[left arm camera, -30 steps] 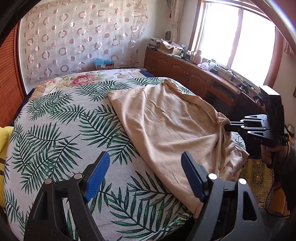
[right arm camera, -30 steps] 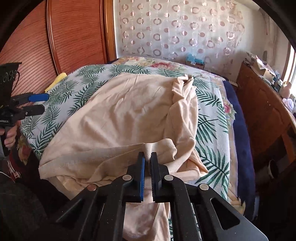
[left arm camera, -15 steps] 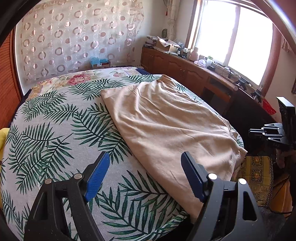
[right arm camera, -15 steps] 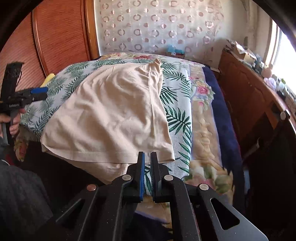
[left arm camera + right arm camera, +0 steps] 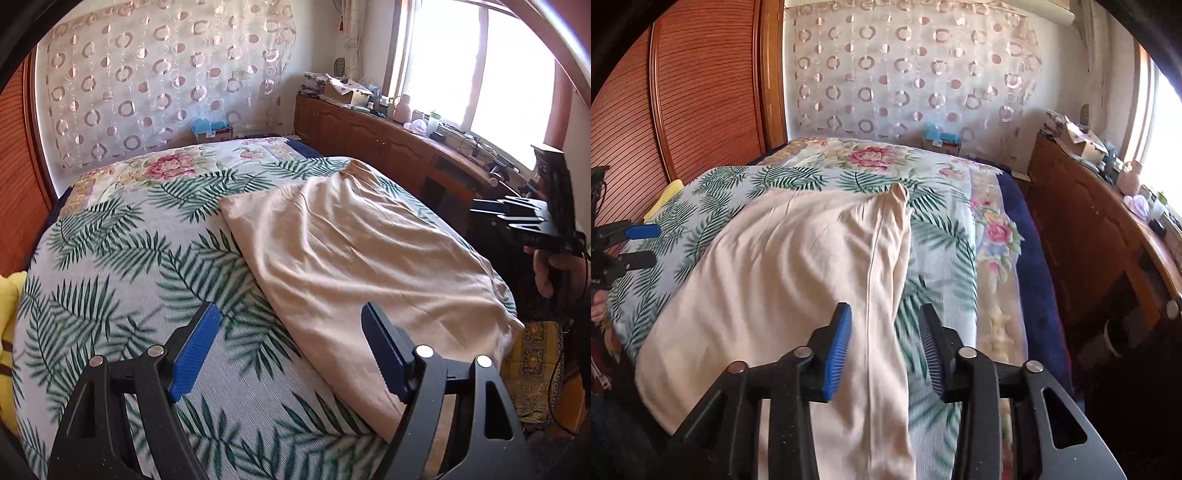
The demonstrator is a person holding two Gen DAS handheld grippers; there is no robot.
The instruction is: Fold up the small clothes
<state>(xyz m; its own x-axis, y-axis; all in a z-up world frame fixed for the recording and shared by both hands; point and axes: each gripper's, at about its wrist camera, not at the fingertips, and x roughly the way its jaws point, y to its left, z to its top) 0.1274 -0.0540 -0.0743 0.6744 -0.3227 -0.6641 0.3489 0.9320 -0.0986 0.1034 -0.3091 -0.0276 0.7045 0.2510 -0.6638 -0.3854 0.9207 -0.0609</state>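
Bed [image 5: 110,258] w/ beige garment [image 5: 351,258] spread flat; my left gripper [image 5: 291,354] wide, empty; right gripper [image 5: 886,343] opening, fingers straddling the cloth edge, not pinching.

You had a plain beige garment [image 5: 798,280] on a white bedspread [image 5: 122,266] with green palm fronds; far curtain [image 5: 159,85] white with pink rings.

Daylight floods from the overexposed bright window [image 5: 480,74]; fisheye bends the edges, dark corners vignette, and the palm-leaf bedspread [image 5: 934,295] blurs.
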